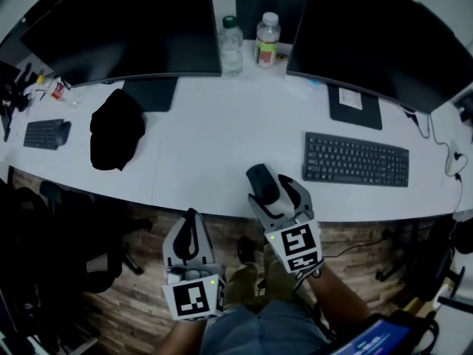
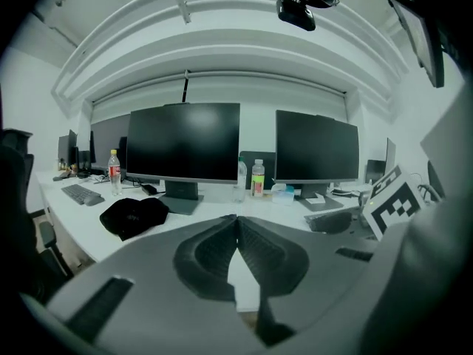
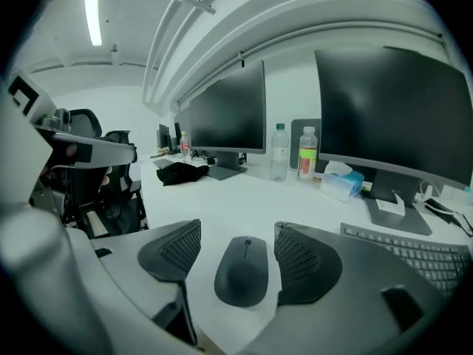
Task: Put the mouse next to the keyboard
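right gripper (image 3: 238,235): jaws standing apart, straddling the mouse (image 3: 242,271), not clamping it
mouse: lying flat on the desk (image 1: 222,124), close to its front edge (image 1: 207,209), left of the keyboard (image 1: 356,160), bare strip showing between them
left gripper (image 2: 236,220): jaws pressing together, gripping nothing, hanging below the front edge over the floor
open room: bare desktop running from the mouse back toward the bottles (image 1: 230,46)
black bundle (image 1: 117,128): sitting well off to the left

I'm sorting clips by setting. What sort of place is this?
Probably an office: a long white desk carrying large dark monitors, a keyboard and a mouse, with water bottles at the back.
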`<state>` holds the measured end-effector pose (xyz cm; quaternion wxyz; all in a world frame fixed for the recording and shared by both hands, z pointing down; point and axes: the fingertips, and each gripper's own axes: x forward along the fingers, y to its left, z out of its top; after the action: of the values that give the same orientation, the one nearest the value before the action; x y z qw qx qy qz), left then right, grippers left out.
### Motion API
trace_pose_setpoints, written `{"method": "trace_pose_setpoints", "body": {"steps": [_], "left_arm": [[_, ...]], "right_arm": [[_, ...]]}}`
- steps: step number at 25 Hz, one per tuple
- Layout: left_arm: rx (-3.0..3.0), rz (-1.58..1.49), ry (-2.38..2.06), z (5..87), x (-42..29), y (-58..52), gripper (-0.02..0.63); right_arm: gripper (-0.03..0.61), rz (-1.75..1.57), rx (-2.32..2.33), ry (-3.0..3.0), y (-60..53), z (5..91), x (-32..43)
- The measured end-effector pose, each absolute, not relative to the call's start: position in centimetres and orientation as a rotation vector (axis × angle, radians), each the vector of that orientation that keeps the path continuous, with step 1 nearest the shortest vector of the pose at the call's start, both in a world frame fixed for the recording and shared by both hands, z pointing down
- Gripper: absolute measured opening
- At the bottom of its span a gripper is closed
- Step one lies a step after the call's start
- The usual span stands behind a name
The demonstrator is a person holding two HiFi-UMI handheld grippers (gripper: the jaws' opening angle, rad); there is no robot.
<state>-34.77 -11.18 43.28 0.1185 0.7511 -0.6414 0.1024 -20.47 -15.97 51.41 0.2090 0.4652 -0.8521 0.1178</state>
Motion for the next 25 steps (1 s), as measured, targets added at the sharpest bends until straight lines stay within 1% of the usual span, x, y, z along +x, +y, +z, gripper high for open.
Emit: {"method": "trace_pose_setpoints", "body": {"steps": [4, 9, 13, 21, 23, 25], "left_arm": [[2.172, 0.336, -1.867, 45.4, -35.0, -11.3, 0.005], [2.126, 0.408, -1.833, 47.8, -35.2, -11.4, 0.005], [2.127, 0.425, -1.830, 48.6, -35.4, -11.9, 0.005], [2.112, 0.400, -1.835, 48.9, -35.7, -12.5, 0.005], [2.108, 0.398, -1.839, 48.7, -35.8, -12.6, 0.005], [2.112, 0.397, -1.841, 48.4, -35.8, -12.7, 0.005]], "right_arm": [[0.328, 0.391, 1.268, -2.317, -16.2, 54.6, -20.4], [0.355, 0.412, 1.267, -2.248, -16.6, 57.5, -20.3], [0.360, 0.362, 1.257, -2.197, -16.7, 58.2, -20.5], [0.360, 0.436, 1.228, -2.132, -16.8, 59.1, -20.4], [0.354, 0.450, 1.210, -2.132, -16.7, 59.3, -20.4], [0.307, 0.456, 1.189, -2.141, -16.7, 59.4, -20.2]]}}
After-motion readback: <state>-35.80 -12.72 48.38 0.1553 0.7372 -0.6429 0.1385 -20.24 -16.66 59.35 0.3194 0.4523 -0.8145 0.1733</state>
